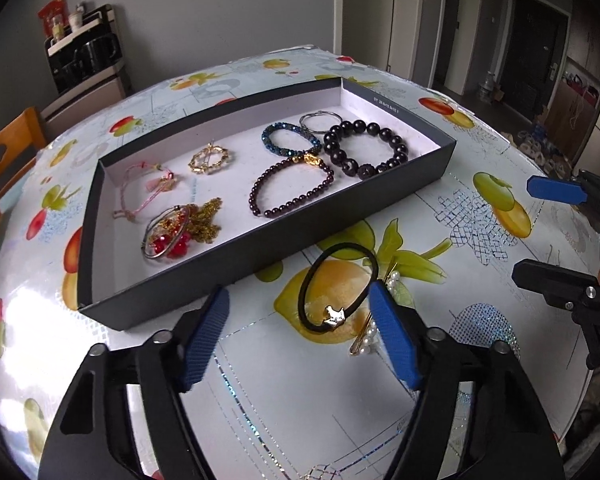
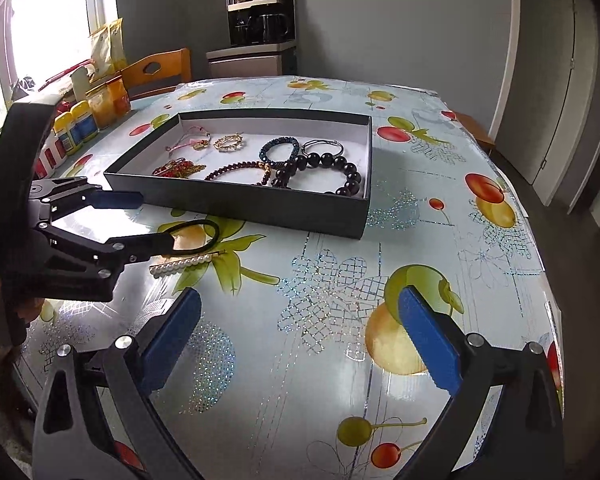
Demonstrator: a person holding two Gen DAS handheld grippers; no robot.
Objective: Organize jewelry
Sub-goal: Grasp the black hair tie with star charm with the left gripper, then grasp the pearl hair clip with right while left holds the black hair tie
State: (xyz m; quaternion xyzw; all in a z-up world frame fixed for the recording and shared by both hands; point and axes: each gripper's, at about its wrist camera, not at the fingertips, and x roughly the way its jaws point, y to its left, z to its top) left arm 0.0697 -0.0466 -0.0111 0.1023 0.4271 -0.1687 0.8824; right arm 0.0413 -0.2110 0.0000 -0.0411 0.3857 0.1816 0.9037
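Note:
A black hair tie [image 1: 314, 270] with a small gold star lies on the fruit-print tablecloth just in front of the black box [image 1: 172, 296]. Beside it lies a pearl hair clip [image 1: 365, 340]. My left gripper [image 1: 298, 290] is low over the cloth and open; the tie sits between its blue fingers, nearer the right one, and neither pad presses on it. In the right wrist view the left gripper [image 2: 156, 218] is around the hair tie [image 2: 216, 236], above the pearl clip [image 2: 180, 266]. My right gripper [image 2: 300, 292] is open over bare cloth, holding nothing.
The box's white floor holds a large dark bead bracelet [image 1: 364, 152], a garnet one [image 1: 292, 188], a blue one [image 1: 290, 142], a gold brooch [image 1: 208, 160] and other pieces. Jars [image 2: 100, 108] line the table's left edge by a wooden chair [image 2: 156, 70].

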